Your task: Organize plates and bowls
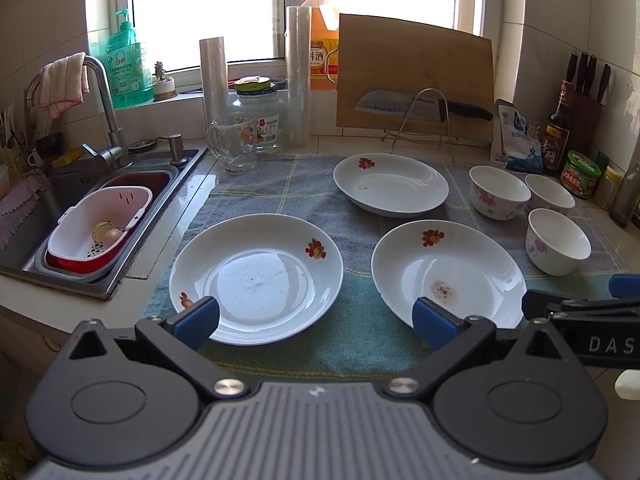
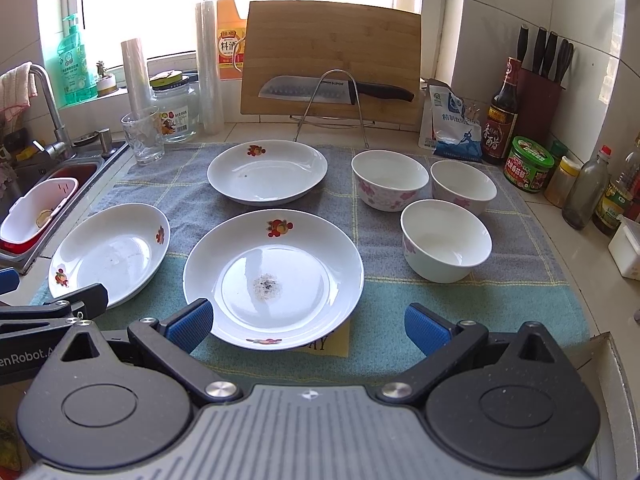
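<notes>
Three white plates with fruit prints lie on a grey-green towel (image 1: 320,196): a near left plate (image 1: 256,276) (image 2: 110,254), a near middle plate (image 1: 448,272) (image 2: 274,276) with a brown stain, and a far plate (image 1: 390,184) (image 2: 267,172). Three white bowls with pink flowers stand to the right: two at the back (image 2: 389,184) (image 2: 463,186) and one in front (image 2: 445,240). My left gripper (image 1: 316,322) is open and empty above the towel's near edge, between the two near plates. My right gripper (image 2: 308,324) is open and empty at the near rim of the stained plate.
A sink (image 1: 80,216) with a red and white strainer basket (image 1: 100,232) lies at the left. A glass mug (image 1: 236,144), a jar, film rolls, a cutting board (image 2: 332,60) with a knife, and sauce bottles (image 2: 500,116) line the back and right.
</notes>
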